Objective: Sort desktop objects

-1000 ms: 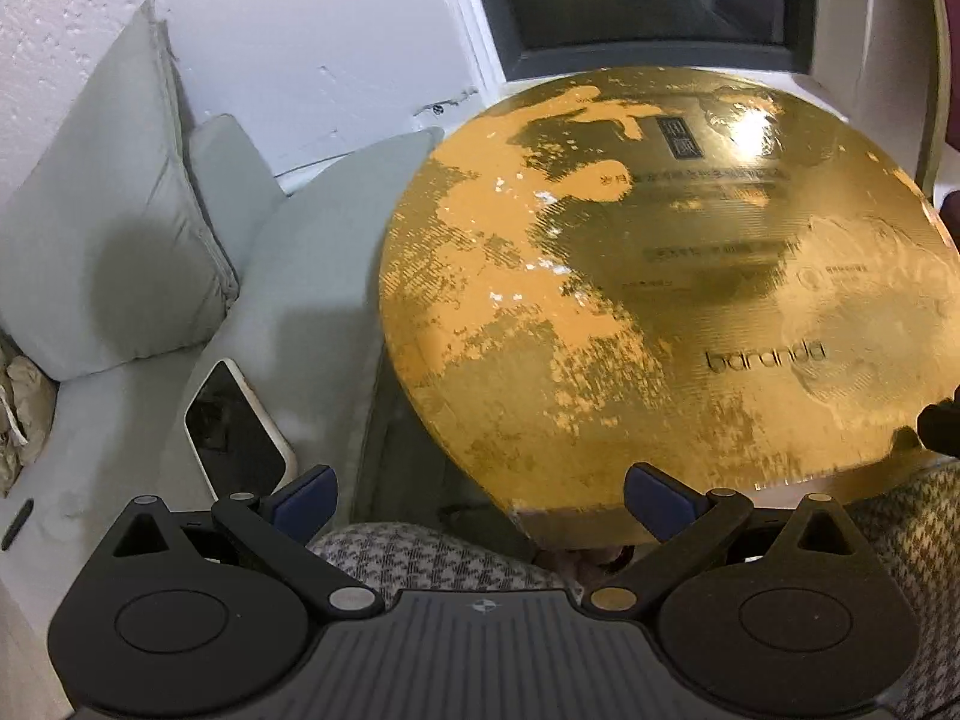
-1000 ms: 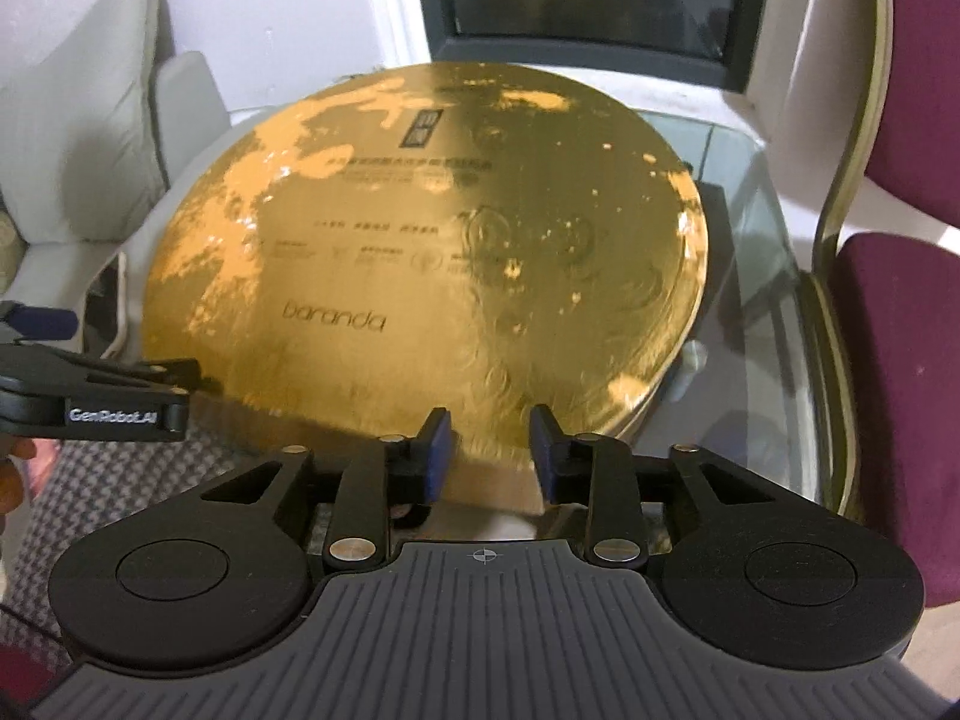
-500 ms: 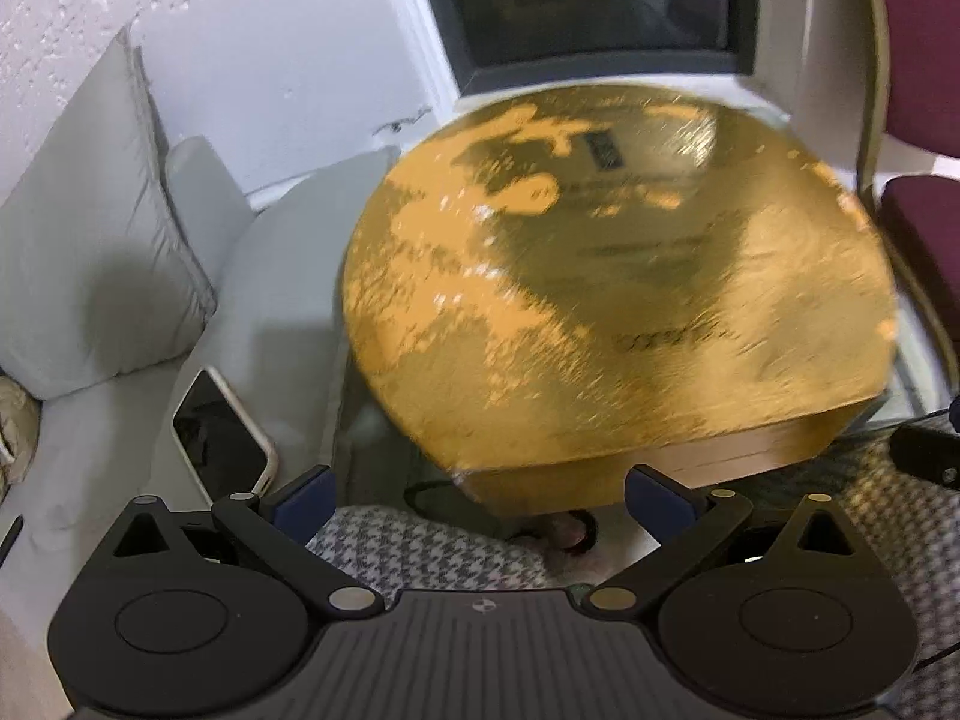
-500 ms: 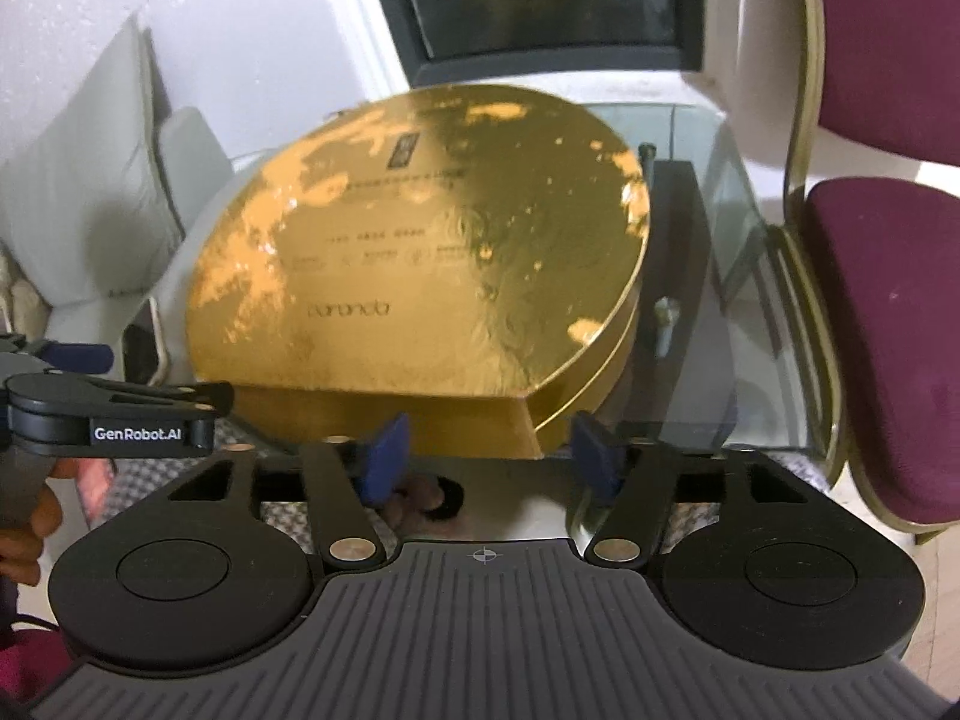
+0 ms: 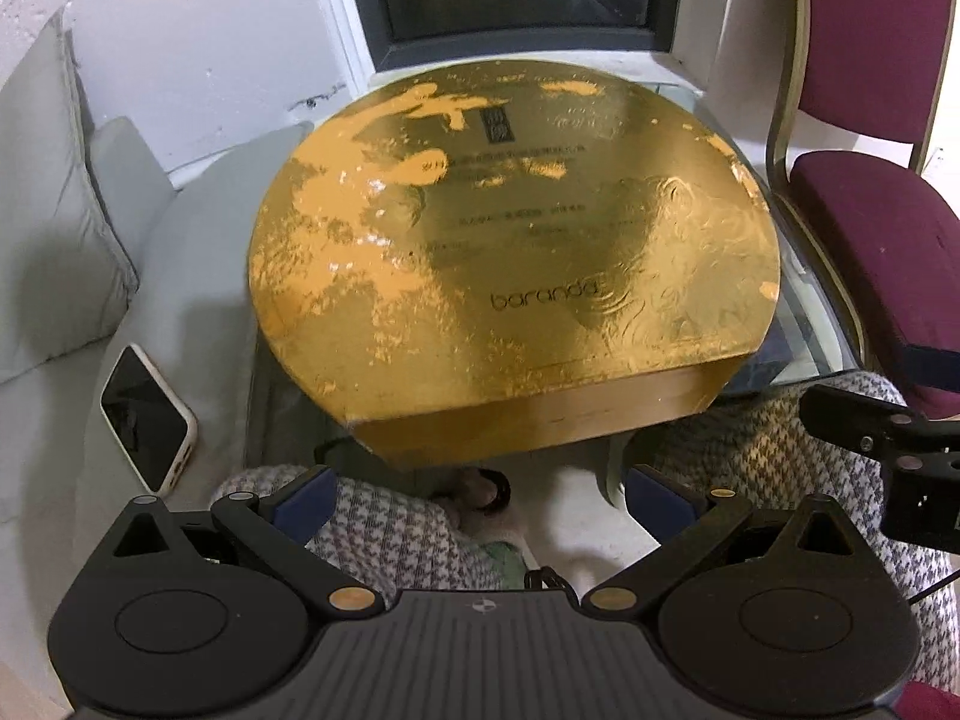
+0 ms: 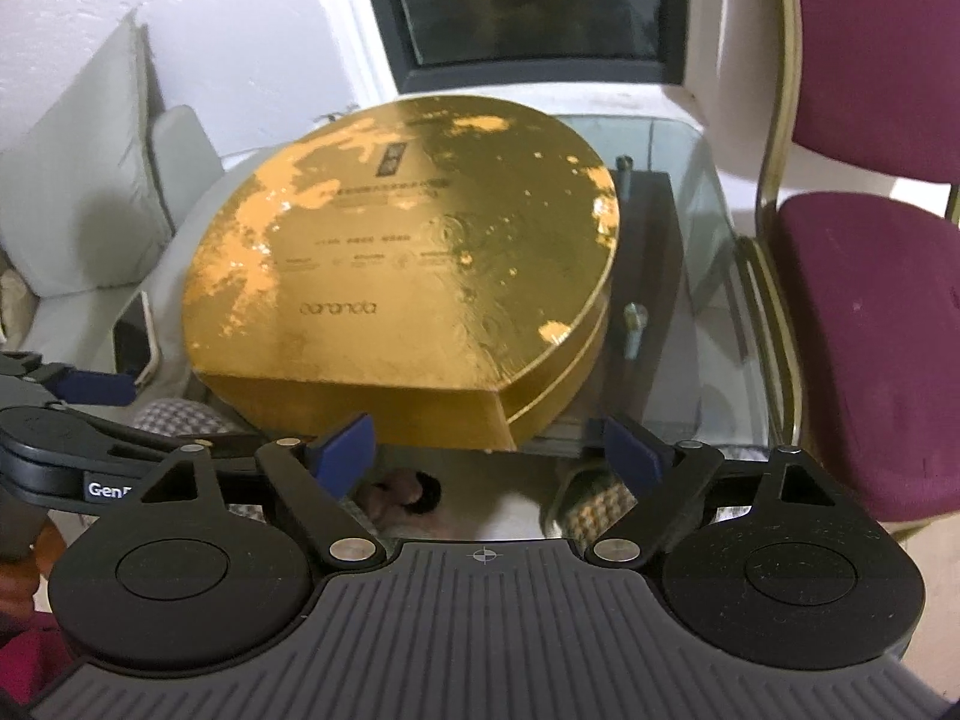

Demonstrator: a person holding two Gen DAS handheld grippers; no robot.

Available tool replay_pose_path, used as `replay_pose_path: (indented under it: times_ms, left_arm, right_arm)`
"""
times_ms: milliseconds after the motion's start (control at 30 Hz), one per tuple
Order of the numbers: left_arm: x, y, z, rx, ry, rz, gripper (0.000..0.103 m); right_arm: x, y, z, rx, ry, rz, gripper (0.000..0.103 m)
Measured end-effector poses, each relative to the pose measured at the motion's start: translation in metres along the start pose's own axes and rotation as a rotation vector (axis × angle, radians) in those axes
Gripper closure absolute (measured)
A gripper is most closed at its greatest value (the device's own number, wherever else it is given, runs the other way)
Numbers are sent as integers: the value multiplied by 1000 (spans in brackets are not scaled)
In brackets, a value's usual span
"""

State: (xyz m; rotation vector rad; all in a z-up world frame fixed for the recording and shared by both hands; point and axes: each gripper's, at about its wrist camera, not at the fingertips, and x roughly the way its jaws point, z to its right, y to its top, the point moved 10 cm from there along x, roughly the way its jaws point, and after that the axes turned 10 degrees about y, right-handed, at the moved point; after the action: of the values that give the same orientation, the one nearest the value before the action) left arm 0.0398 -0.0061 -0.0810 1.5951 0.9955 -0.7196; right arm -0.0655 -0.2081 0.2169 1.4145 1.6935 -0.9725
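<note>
While both grippers (image 5: 477, 495) (image 6: 489, 447) gape empty, the gold box (image 5: 516, 258) sits lidded on glass table (image 6: 702, 276).

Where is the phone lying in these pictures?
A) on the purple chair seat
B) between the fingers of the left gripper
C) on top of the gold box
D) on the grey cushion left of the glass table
D: the phone lies face up on the grey cushion, left of the gold box and apart from it.

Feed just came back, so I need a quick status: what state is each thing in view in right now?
gold box: lid closed, flat on the glass table.
left gripper: open, empty, short of the box.
right gripper: open, empty.
phone: screen dark, face up on the sofa.
maroon chair: unoccupied.
</note>
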Motion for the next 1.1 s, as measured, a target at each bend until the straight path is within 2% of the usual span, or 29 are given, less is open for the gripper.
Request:
replay_pose_path:
  times_ms: [1100]
  left_arm:
    - [6,6,8,46,18,-3,1]
  right_arm:
    - [10,3,10,33,0,-9,14]
